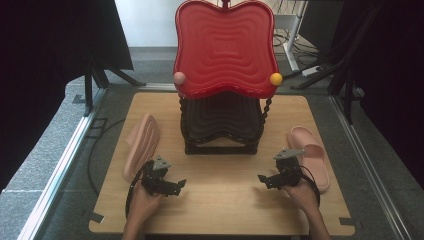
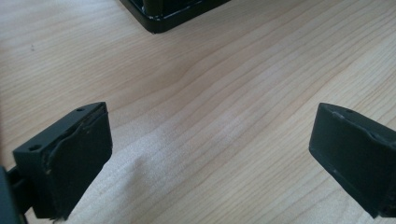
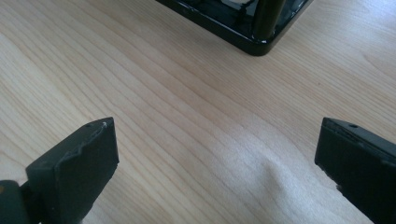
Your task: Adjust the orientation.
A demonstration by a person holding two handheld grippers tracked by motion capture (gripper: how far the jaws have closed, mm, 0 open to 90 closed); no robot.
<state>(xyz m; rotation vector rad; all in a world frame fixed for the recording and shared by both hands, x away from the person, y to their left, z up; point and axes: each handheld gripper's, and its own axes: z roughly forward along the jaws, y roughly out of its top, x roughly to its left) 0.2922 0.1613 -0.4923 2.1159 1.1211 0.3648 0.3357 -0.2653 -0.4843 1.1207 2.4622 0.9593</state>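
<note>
Two pink slippers lie on the wooden table (image 1: 220, 200). The left slipper (image 1: 141, 145) stands on its edge at the table's left; the right slipper (image 1: 310, 155) lies flat, sole down, at the right. Between them stands a tiered rack with a red wavy top shelf (image 1: 225, 47) and a black lower shelf (image 1: 222, 117). My left gripper (image 1: 172, 186) rests low near the left slipper, jaws wide and empty (image 2: 210, 154). On the other side, beside the right slipper, my right gripper (image 1: 267, 179) is open too, with bare wood between its jaws (image 3: 215, 163).
The rack's black base corner (image 2: 159, 23) lies ahead of the left gripper, and another corner (image 3: 257, 44) ahead of the right. A pink knob (image 1: 179, 77) and a yellow knob (image 1: 276, 78) sit on the red shelf's front corners. Black stands and cables surround the table.
</note>
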